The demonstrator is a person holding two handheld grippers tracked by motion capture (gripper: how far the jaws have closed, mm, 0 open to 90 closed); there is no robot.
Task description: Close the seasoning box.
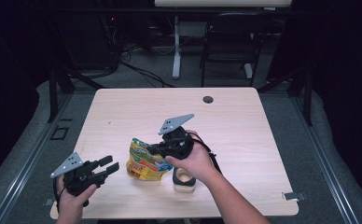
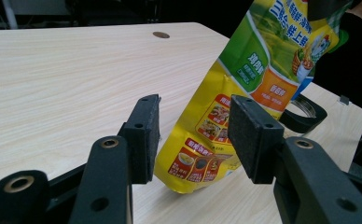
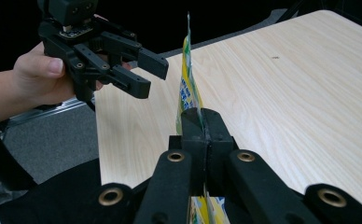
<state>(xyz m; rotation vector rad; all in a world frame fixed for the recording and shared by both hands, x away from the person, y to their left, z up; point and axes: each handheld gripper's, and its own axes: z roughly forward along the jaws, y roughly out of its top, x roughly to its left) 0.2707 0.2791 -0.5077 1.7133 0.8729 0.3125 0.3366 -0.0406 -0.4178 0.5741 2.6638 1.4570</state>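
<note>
A yellow-green printed snack pouch (image 1: 144, 162) stands tilted on the wooden table (image 1: 244, 130), its lower edge resting on the top. My right gripper (image 1: 153, 149) is shut on the pouch's upper edge; in the right gripper view the thin pouch (image 3: 187, 84) rises edge-on out of the pressed jaws (image 3: 201, 123). My left gripper (image 1: 110, 164) hovers at the table's front left, open, aimed at the pouch from a short way off. In the left gripper view the pouch (image 2: 244, 88) shows beyond the spread jaws (image 2: 193, 135), not touched by them.
A black round jar (image 1: 184, 179) with pale contents sits on the table under my right wrist, and its rim (image 2: 305, 114) peeks out behind the pouch. A small cable hole (image 1: 208, 99) lies near the far edge. A chair and desk legs stand beyond the table.
</note>
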